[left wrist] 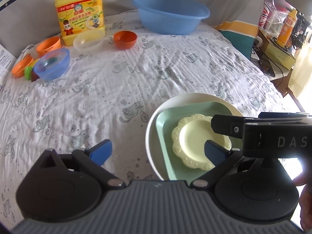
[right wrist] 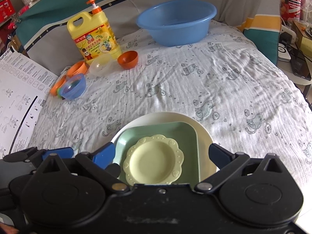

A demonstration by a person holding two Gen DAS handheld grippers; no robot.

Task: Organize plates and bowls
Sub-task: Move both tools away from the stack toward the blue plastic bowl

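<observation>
Three plates are stacked on the cat-print cloth: a white round plate [right wrist: 202,132] at the bottom, a green square plate [right wrist: 156,130] on it, and a pale yellow scalloped plate [right wrist: 154,160] on top. My right gripper [right wrist: 161,155] hangs open over the stack with its fingers either side of the yellow plate, not touching it. My left gripper [left wrist: 158,153] is open at the stack's [left wrist: 195,142] left edge and holds nothing. At the far left sit an orange-red bowl [left wrist: 124,40], a clear bowl [left wrist: 87,42], a blue see-through bowl [left wrist: 52,64] and orange bowls [left wrist: 48,45].
A big blue basin [left wrist: 171,13] stands at the back, with a yellow detergent bottle [left wrist: 80,13] to its left. A printed paper sheet [right wrist: 17,97] lies off the cloth's left side. Boxes, bottles and cables [left wrist: 282,35] crowd the right beyond the table edge.
</observation>
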